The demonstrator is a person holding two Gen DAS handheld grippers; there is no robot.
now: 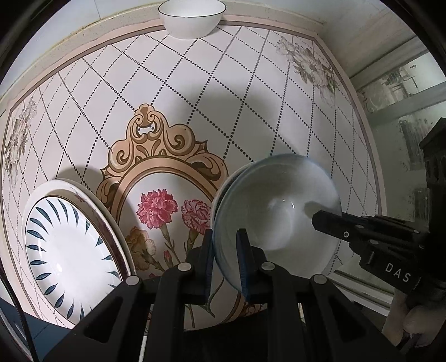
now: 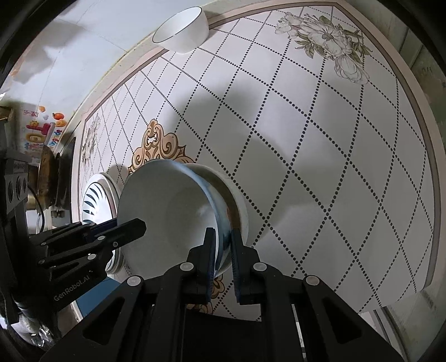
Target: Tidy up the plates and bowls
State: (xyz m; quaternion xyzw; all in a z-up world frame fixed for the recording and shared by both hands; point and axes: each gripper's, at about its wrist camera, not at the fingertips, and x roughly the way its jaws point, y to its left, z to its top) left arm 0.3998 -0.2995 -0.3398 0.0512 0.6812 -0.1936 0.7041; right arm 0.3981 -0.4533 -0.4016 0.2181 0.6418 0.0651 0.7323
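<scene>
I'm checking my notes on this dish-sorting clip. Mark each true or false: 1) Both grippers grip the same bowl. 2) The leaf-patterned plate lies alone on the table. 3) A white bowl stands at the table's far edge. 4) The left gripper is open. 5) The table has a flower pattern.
1) True: the left gripper and right gripper clamp opposite rims of the blue-rimmed bowl.
2) False: the leaf-patterned plate sits on a larger plate.
3) True: the white bowl.
4) False: it is shut on the rim.
5) True: the table.
</scene>
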